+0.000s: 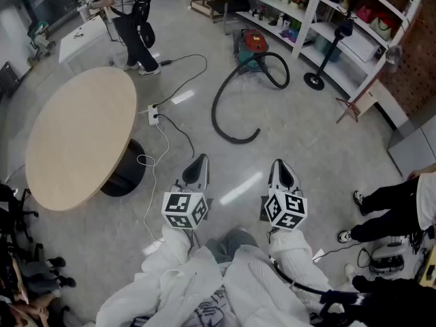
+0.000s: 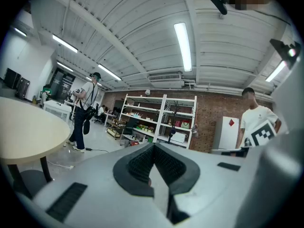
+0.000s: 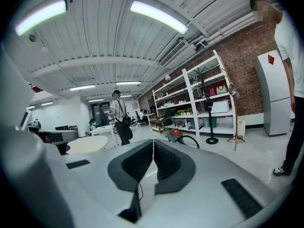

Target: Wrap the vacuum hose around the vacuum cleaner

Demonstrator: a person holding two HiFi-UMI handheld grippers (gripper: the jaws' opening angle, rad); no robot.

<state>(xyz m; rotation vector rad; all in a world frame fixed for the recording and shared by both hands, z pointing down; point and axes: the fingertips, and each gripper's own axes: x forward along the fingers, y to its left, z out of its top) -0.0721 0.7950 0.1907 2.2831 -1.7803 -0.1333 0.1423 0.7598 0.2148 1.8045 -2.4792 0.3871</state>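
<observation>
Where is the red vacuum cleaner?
In the head view, the red vacuum cleaner sits on the floor, top centre-right, beside the white shelves, black hose attached.

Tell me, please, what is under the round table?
A black base stands under the round table, and a white cable lies beside it. The tabletop covers the rest of the floor there.
</observation>
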